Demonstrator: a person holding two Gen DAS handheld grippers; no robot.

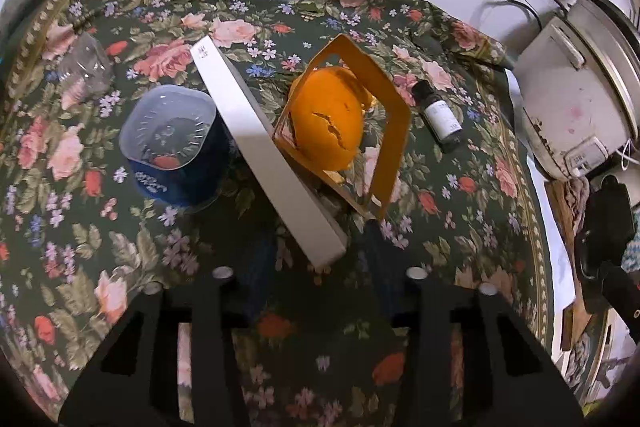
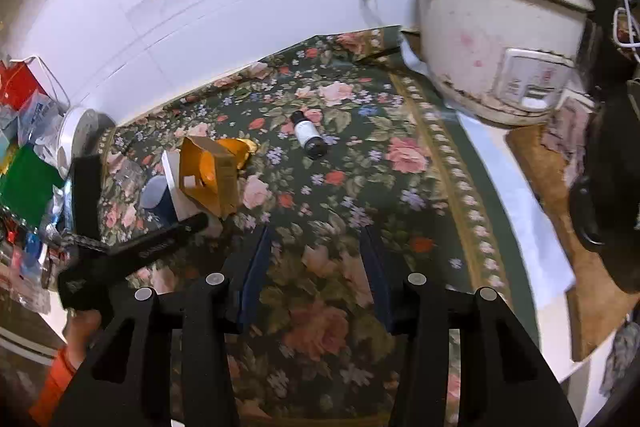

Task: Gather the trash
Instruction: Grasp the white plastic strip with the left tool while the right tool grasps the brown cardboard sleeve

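- The left gripper (image 1: pixel 320 259) is seen nearest in the left wrist view, its dark fingers spread apart with nothing between them, held over the floral tablecloth (image 1: pixel 120 267).
- Just beyond the left fingertips, the near end of a long white box (image 1: pixel 264 151) is found; it lies diagonally across the cloth, running away toward the upper left.
- Against the right side of the white box an orange cardboard box (image 1: pixel 394 99) is tilted, and an orange peel (image 1: pixel 326 119) with a split in its skin is held inside its open frame.
- To the left of the white box, touching or just beside it, a blue tub with a clear lid (image 1: pixel 172 143) is seen.
- Further left, a crumpled clear plastic item (image 1: pixel 84 67) is laid on the cloth, well apart from the tub.
- To the right of the orange box, a small dark bottle with a white label (image 1: pixel 438 115) is lying on its side.
- At the far right edge, a white rice cooker (image 1: pixel 572 99) is set beside the cloth.
- In the right wrist view the right gripper (image 2: pixel 316 259) is likewise shown with fingers apart and nothing clamped, the cloth (image 2: pixel 320 327) beneath it and the bottle (image 2: pixel 308 133) well ahead.
- At the left of that view, bags of collected wrappers (image 2: pixel 28 155) are visible.
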